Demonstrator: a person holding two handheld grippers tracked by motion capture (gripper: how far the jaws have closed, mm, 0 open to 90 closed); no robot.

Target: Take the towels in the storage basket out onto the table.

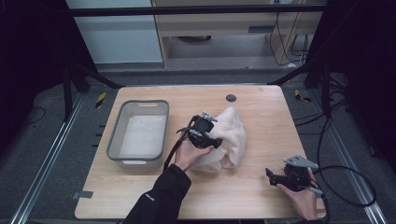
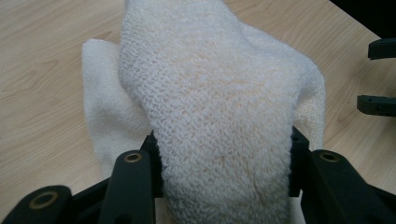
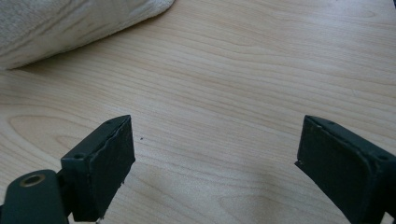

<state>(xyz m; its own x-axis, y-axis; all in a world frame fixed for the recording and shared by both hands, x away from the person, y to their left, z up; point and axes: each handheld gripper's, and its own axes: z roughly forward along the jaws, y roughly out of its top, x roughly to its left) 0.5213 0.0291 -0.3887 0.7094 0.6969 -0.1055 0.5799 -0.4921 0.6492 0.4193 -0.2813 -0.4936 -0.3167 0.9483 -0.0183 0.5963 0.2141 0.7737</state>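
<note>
High view
- Item: cream terry towel (image 1: 229, 137), crumpled into a loose heap near the middle of the table (image 1: 261, 196), a little toward its right edge.
- Neighbour: grey plastic tub (image 1: 122, 112) with a white cloth lying in it, near the left edge and apart from the towel.
- Left gripper (image 1: 215, 141): at the towel's left flank, fingers into the cloth.
- Right gripper (image 1: 270, 176): held by the near right corner, well apart from the towel, nothing in it.

Left gripper view
- Grip: a thick bunched ridge of towel (image 2: 219, 107) stands between the two fingers (image 2: 153, 163), which pinch it from both sides; the pile bulges over the finger edges.
- Lie: one flap spreads flat on the wood to the left of the ridge.
- Beyond: the right gripper's fingers (image 2: 380, 105) show at the frame's right edge.

Right gripper view
- Fingers (image 3: 105, 163): spread wide over bare wood, gripping nothing.
- Towel (image 3: 70, 25): its rounded edge rests on the table at the upper left, clear of the fingers.

Handling (judged)
- Weight: light.
- Body: soft and limp; it will sag and unfold when lifted, with the free part trailing.
- Surface: looped pile, grippy, unlikely to slip; not fragile.
- Where to hold: a gathered fold or ridge, taken deep, as the left gripper has it; a hem or corner if the towel is to be spread out.
- Risk: a shallow pinch may catch a single layer.
</note>
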